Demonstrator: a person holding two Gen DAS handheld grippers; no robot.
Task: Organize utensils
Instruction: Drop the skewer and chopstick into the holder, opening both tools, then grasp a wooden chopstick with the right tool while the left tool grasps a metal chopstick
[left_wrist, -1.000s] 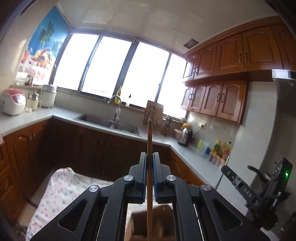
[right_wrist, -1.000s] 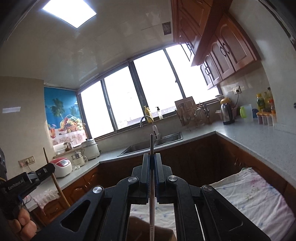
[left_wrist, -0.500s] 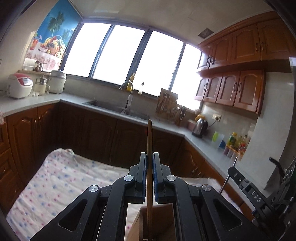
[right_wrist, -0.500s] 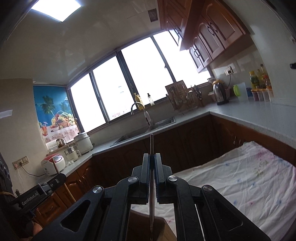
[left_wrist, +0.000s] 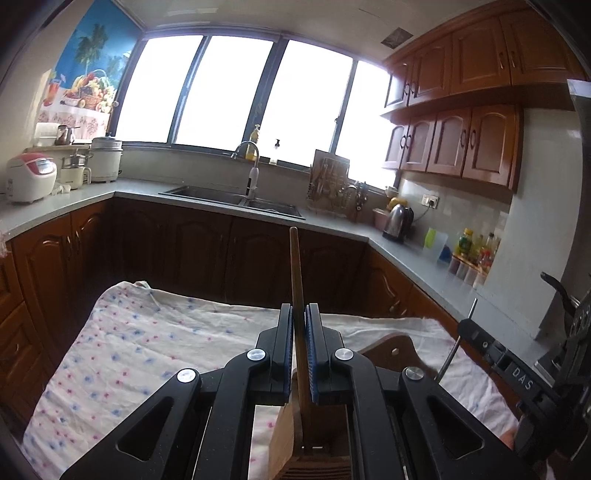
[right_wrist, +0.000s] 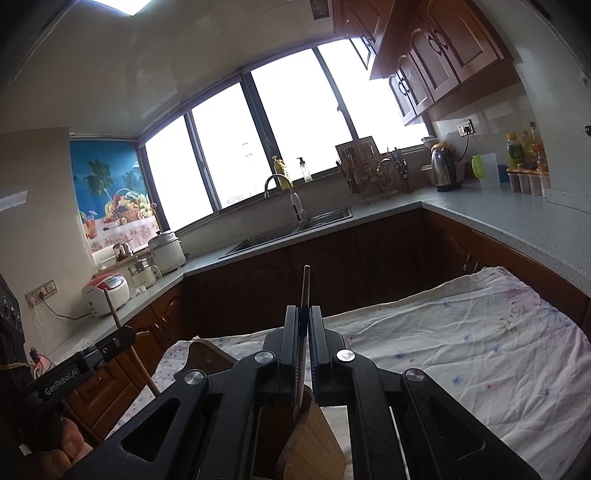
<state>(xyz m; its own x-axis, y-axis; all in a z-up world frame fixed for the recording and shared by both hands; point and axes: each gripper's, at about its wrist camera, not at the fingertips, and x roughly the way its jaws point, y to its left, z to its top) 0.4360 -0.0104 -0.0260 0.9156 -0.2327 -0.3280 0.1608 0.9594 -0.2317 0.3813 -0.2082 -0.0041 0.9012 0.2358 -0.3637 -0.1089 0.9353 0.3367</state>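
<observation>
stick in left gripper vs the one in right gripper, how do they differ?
The stick in the left gripper is brown wood; the one in the right gripper is grey and looks like metal. The wooden stick is thicker, the grey one thinner. The wooden one sticks out further past its gripper. Shared: both stand near upright, clamped mid-length, lower ends over the wooden holder on the flowered cloth.

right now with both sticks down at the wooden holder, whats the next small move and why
Probably open the left gripper to let go of the wooden stick. Its lower end already sits inside the wooden holder on the flowered cloth, and the jaws are clamped on its shaft. The right gripper holds a thin metal utensil over the same holder and could release after.
</observation>
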